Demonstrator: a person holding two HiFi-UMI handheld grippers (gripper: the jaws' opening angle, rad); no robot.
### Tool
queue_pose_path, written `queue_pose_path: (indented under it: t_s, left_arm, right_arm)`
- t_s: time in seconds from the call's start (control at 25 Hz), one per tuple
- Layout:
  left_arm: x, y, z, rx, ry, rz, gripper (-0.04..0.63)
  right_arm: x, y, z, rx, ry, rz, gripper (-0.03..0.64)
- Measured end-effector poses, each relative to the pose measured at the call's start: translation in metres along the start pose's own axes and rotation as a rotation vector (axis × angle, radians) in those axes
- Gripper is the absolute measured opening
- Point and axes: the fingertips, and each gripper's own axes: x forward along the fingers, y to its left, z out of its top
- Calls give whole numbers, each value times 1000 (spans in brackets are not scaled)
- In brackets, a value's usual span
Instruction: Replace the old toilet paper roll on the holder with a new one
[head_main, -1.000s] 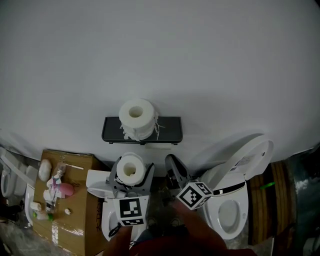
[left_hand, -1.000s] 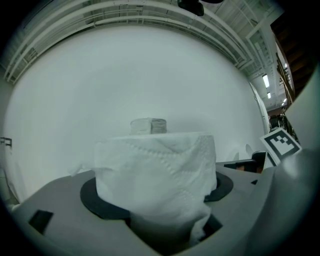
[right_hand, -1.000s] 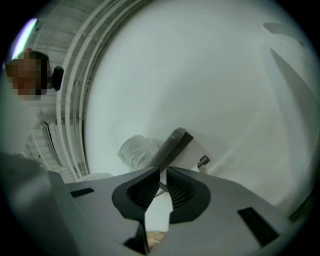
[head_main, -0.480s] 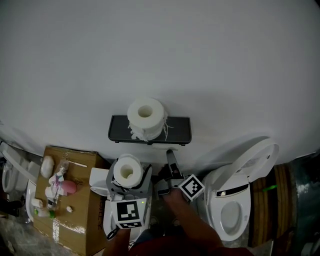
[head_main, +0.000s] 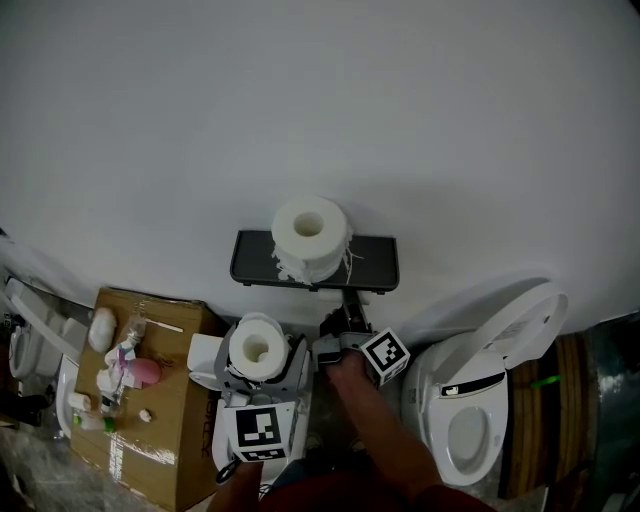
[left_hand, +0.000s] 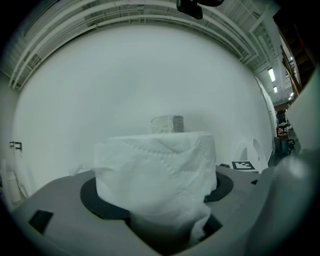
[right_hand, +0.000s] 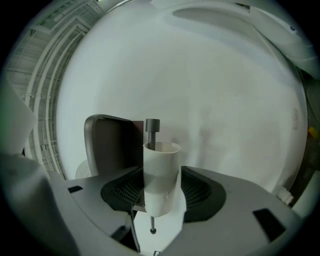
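My left gripper is shut on a full white toilet paper roll, which fills the left gripper view. My right gripper reaches under the black holder shelf. Its jaws have just been opening. They stand open on either side of a bare cardboard tube that sits on the holder's metal rod. The right gripper is rolled, so the rod looks upright. Another ragged roll stands on top of the shelf.
A white toilet with its lid raised is close on the right. A cardboard box with several small items stands on the left. The white wall lies behind the holder.
My right gripper has moved up to the holder under the shelf, rolled over, and its jaws have opened. My left gripper keeps the roll and has barely shifted.
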Motion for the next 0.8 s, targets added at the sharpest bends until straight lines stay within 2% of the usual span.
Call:
queue_pose_path:
  t_s: [0.12,0.4,0.8]
  left_arm:
    - [0,2,2,-10,-7,1,431]
    - [3,2,0,-1,0,-5,431]
    - [11,-23,4,-2,-6,-58,431]
  right_arm:
    - [2,2,-1,4,-5,12,192]
    - [-1,5,10,-4,-23,6,184]
    - [-23,5,65,-38,-94,-1,183]
